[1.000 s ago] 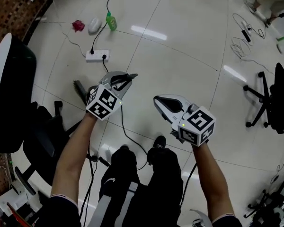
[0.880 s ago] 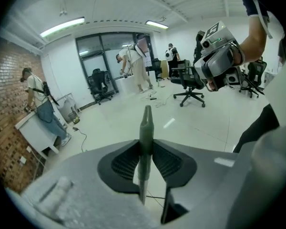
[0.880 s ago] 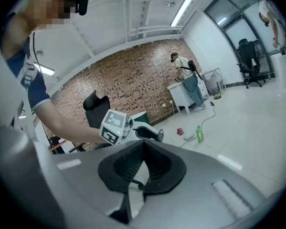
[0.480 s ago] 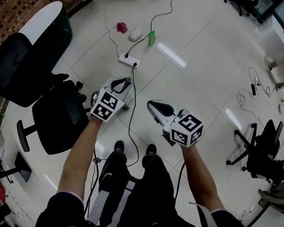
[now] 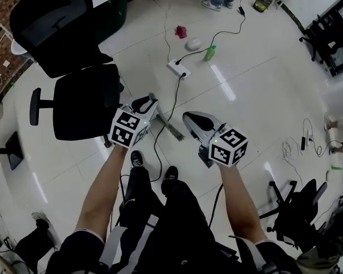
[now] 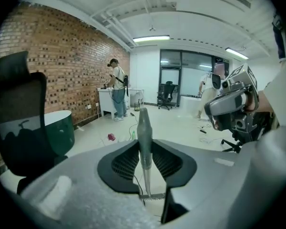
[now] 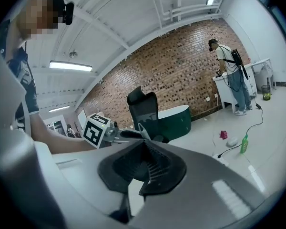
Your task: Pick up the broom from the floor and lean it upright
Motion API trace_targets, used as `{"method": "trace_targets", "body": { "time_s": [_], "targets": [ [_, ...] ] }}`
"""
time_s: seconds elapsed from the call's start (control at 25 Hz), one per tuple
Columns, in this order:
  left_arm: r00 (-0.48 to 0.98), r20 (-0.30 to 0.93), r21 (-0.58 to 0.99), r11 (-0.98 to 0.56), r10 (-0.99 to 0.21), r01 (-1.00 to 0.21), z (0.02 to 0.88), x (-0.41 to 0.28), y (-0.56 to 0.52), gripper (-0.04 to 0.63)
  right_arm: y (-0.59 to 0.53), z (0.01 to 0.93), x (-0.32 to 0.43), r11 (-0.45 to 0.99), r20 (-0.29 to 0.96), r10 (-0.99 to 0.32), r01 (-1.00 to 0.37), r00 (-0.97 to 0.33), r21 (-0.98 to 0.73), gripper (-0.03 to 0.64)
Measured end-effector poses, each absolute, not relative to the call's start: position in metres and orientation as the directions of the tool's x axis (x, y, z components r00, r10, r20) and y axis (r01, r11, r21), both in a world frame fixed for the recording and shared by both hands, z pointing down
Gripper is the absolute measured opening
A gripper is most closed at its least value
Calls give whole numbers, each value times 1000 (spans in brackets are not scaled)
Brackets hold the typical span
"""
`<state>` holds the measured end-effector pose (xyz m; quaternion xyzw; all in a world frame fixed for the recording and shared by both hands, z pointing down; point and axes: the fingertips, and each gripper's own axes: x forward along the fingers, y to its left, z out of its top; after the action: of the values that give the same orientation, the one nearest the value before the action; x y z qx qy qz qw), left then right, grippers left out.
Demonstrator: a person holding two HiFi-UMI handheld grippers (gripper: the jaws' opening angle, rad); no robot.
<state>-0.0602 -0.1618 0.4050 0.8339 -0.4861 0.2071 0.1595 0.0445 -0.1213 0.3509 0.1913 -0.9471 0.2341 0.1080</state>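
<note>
The left hand-held gripper (image 5: pixel 147 103) is closed on the broom (image 6: pixel 144 133), its pads pressing the grey-green handle from both sides just below the handle's tapered top end. The broom is off the floor (image 5: pixel 246 96) and hangs from that grip. Its thin shaft runs down and away to the brush head (image 5: pixel 172 132), which in the head view shows at about 4 o'clock from the left jaws, between the two grippers and above the person's shoes. The right hand-held gripper (image 5: pixel 192 120) is at 3 o'clock from the left one, apart from the broom, with its jaws narrow, pads drawn together and nothing between them. A black office chair (image 5: pixel 83 99) stands at 9 o'clock from the left gripper. A white power strip (image 5: pixel 178 69) lies on the floor at 12 o'clock, and a green bottle (image 5: pixel 209 53) lies beyond it at 1 o'clock.
</note>
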Motion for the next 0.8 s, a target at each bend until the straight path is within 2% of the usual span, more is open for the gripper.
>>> {"method": "trace_targets", "body": {
  "time_s": [0.28,0.8],
  "targets": [
    [300,510,65,-312,-806,-948,380,-92,-86,91,-86,327,4,875,275,-187,-287,-943,-389,3],
    [-73,601,13,101,-796,-995,381,-237,43,91,-16,297,-133,927,232,133,39,-964,-372,3]
  ]
}}
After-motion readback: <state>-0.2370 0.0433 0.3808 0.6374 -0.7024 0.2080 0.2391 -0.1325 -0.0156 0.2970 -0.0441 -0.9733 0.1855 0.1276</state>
